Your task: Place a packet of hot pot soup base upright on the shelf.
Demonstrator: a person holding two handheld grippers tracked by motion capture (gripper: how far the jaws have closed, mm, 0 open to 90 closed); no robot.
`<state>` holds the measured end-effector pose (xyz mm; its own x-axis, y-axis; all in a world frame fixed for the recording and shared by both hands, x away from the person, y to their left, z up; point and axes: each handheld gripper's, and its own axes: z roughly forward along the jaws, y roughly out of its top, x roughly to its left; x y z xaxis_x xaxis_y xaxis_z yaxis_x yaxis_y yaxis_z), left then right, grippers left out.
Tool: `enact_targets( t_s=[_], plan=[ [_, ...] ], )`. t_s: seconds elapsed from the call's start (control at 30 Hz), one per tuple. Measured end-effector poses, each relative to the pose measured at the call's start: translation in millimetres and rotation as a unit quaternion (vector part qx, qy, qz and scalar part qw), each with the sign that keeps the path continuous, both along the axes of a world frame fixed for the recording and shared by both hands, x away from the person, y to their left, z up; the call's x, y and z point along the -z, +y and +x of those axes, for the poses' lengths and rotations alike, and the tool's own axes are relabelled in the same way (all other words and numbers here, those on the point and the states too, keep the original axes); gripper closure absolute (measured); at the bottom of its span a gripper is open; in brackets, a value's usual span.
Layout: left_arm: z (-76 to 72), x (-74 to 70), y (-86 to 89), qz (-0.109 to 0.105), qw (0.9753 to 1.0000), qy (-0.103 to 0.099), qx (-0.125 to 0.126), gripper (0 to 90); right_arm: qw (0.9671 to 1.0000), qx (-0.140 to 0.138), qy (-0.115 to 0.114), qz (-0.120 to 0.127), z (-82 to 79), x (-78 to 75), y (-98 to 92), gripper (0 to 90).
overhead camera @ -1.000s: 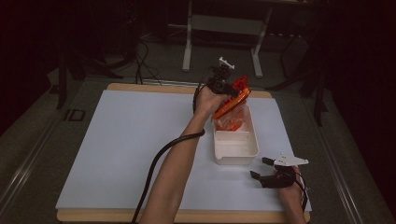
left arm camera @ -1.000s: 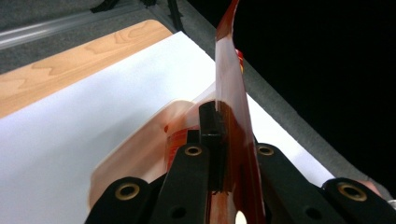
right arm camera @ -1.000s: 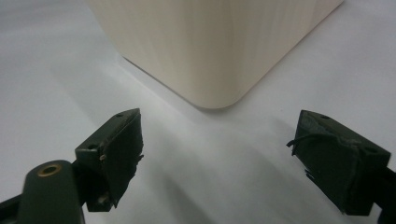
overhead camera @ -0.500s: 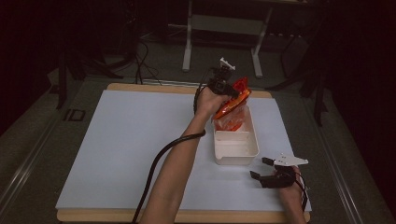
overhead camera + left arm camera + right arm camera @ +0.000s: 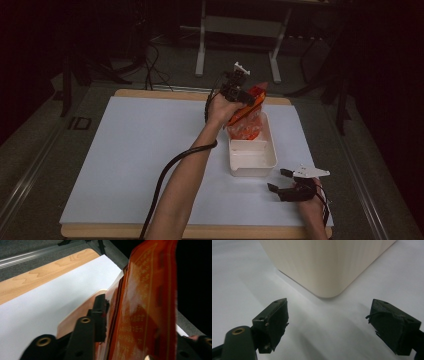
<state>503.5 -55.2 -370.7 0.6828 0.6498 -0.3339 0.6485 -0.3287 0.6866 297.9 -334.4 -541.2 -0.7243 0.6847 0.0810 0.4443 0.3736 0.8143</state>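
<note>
— Why is your right gripper (image 5: 280, 181) idle near you?
— Its jaws stand apart, waiting just beside the white tray (image 5: 252, 167).
— And farther off?
— My left gripper (image 5: 243, 97) clamps the orange pouch (image 5: 244, 122), tilted over the tray's far end for emptying.

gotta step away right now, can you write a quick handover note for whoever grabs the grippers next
Left gripper: shut on the orange bag, held tilted over the far end of the white tray.
Right gripper: open, holding nothing, resting on the white table cover just off the tray's near right corner.
Done: bag picked up and brought over the tray; its lower end sits in the tray.
Left: whether anything has been poured out cannot be told; probably finish emptying or placing the bag, steadying the tray if needed.
</note>
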Motion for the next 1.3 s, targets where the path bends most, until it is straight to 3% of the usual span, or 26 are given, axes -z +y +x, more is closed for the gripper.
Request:
enact_targets(
  t_s=[0.27,0.5,0.6,0.67,0.77,1.1,1.3],
  plan=[
    [-7.8,-9.9,1.6,-0.004,0.9996,-0.021,0.018,61.2,1.0000,0.000,0.001,0.000,0.0,0.1,0.2,15.6],
    [-22.2,-31.4,13.2,-0.014,0.9975,-0.062,0.029,60.5,1.0000,-0.001,0.000,-0.001,0.3,0.2,0.2,15.6],
    [-29.1,-38.7,18.6,-0.008,0.9959,-0.088,0.018,60.0,1.0000,-0.001,0.001,-0.001,0.3,0.3,0.3,15.6],
    [-33.1,-42.9,23.3,-0.015,0.9951,-0.097,0.016,60.0,1.0000,-0.001,0.001,-0.002,0.3,0.3,0.3,15.6],
    [-38.4,-47.7,29.3,-0.005,0.9935,-0.113,0.011,59.9,1.0000,0.000,0.001,-0.002,0.3,0.3,0.3,15.6],
    [-55.1,-56.6,63.2,-0.009,0.9901,-0.140,-0.004,59.1,1.0000,0.002,0.000,-0.002,0.2,0.3,0.4,15.6],
    [-69.9,-52.5,88.0,-0.012,0.9889,-0.147,-0.019,58.9,1.0000,0.005,-0.001,0.002,-0.2,0.0,-0.5,15.6]
  ],
)
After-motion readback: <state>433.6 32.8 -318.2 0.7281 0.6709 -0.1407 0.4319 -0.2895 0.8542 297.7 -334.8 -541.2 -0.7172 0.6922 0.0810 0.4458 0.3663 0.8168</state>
